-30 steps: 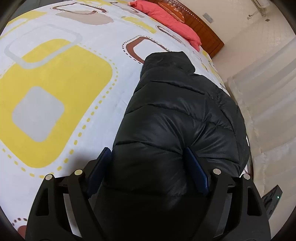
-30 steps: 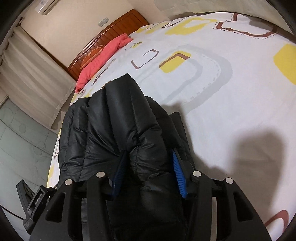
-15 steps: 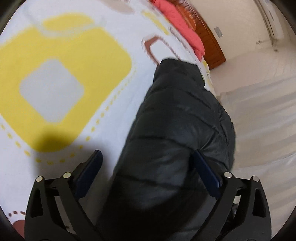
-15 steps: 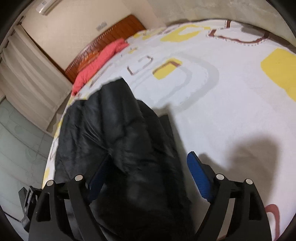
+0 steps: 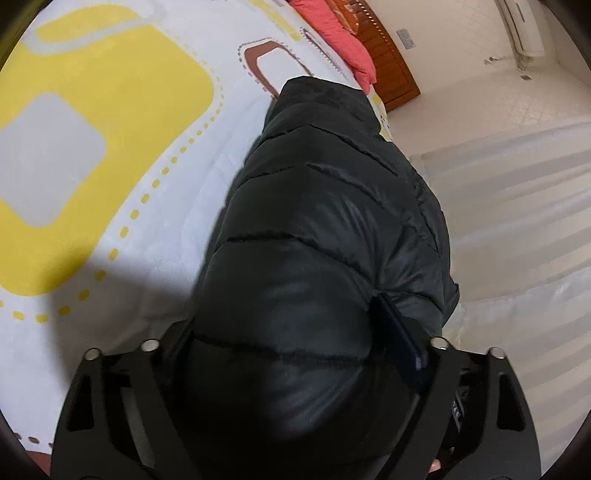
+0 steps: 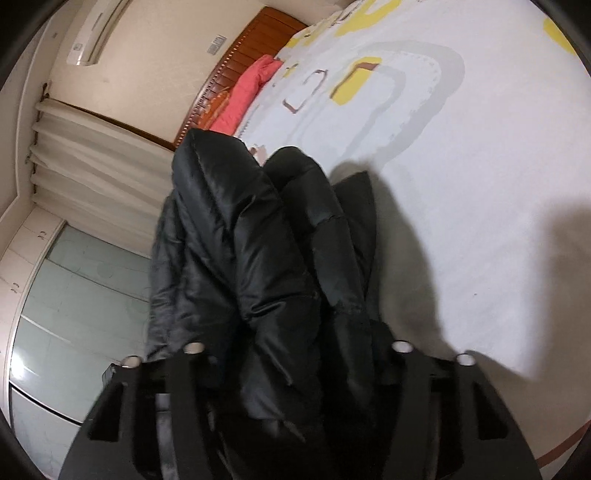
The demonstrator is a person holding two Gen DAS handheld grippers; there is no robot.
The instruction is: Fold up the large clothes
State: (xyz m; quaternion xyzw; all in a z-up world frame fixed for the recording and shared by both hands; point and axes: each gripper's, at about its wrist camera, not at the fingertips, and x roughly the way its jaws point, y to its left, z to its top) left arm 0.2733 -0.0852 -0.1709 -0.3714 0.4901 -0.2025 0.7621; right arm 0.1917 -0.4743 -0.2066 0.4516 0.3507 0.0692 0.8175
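We see a big black puffy jacket (image 5: 325, 229) lying on a bed (image 5: 110, 155). The bed has a white cover with yellow squares, grey squares and brown shapes on it. The jacket lies near the edge of the bed, on the side by the pale curtain (image 5: 517, 206).

The left tool (image 5: 295, 332) has just been closing, and a fat roll of the jacket sits between its two sides. Its blue pad (image 5: 397, 339) on the right presses into the jacket. The other pad is hidden behind the puffy cloth. So the left tool is clenched on the jacket.

The right tool (image 6: 291, 350) has just been closing too. The jacket (image 6: 258, 251) is bunched up in folds between its two sides, and the cloth fills the whole gap. We cannot see its pads, because the cloth hides them. It looks clenched on the jacket as well.

Far up the bed lies a pink pillow (image 6: 247, 96), next to a brown wooden headboard (image 6: 251, 48). A white air conditioner (image 6: 98, 33) hangs on the wall. Dark shadows fall on the cover beside the jacket.
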